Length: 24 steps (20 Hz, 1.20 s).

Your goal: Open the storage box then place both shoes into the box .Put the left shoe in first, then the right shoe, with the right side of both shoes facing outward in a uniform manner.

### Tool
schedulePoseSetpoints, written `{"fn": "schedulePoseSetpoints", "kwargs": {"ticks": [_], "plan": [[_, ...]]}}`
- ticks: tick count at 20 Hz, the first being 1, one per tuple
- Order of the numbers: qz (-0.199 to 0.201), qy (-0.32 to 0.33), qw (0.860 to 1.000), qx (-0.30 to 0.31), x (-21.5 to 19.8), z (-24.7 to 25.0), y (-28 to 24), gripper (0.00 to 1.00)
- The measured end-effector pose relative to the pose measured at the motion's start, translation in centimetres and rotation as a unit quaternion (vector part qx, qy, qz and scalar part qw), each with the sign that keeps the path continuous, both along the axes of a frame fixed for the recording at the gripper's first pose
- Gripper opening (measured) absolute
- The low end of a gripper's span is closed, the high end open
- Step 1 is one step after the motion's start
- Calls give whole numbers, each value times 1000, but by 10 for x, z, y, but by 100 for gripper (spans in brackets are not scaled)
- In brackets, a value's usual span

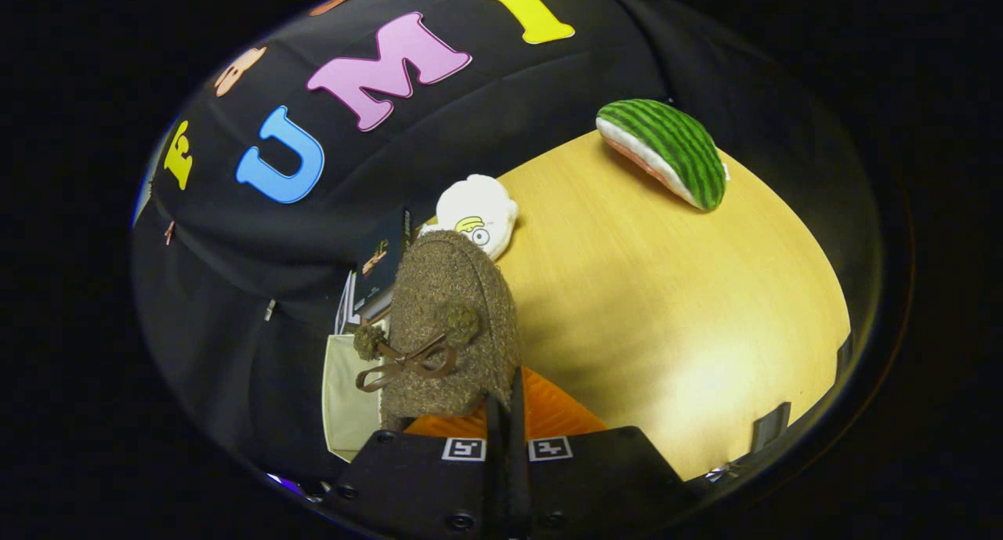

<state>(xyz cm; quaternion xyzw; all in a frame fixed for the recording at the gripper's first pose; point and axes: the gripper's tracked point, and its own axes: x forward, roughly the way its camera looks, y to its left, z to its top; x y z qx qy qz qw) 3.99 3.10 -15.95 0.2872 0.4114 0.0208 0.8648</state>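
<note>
Hand-held gripper [507,414] pinches brown shoe [450,320] (over wooden table [666,289]).

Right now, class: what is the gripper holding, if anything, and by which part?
The gripper is shut on the brown fuzzy shoe, pinching the edge of its opening beside the orange lining; the shoe hangs above the wooden table.

The brown shoe [450,328] blocks the jaws' 11 o'clock; open surface [666,305] spreads at 1 o'clock up to the watermelon plush [666,152], with the white plush [478,211] at 12.
</note>
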Motion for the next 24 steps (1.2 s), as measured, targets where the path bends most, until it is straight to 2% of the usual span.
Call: {"fn": "schedulePoseSetpoints", "kwargs": {"ticks": [3, 7, 13, 18, 23, 24], "plan": [[2, -17, 1000, 9, 1, 22, 44, 5], [-22, -47, 998, 29, 5, 40, 99, 5], [-7, -25, 1000, 3, 2, 15, 163, 5], [-4, 0, 999, -42, -1, -15, 181, 6], [0, 13, 998, -59, -1, -29, 187, 6], [0, 14, 998, -58, -1, -29, 189, 10]]}}
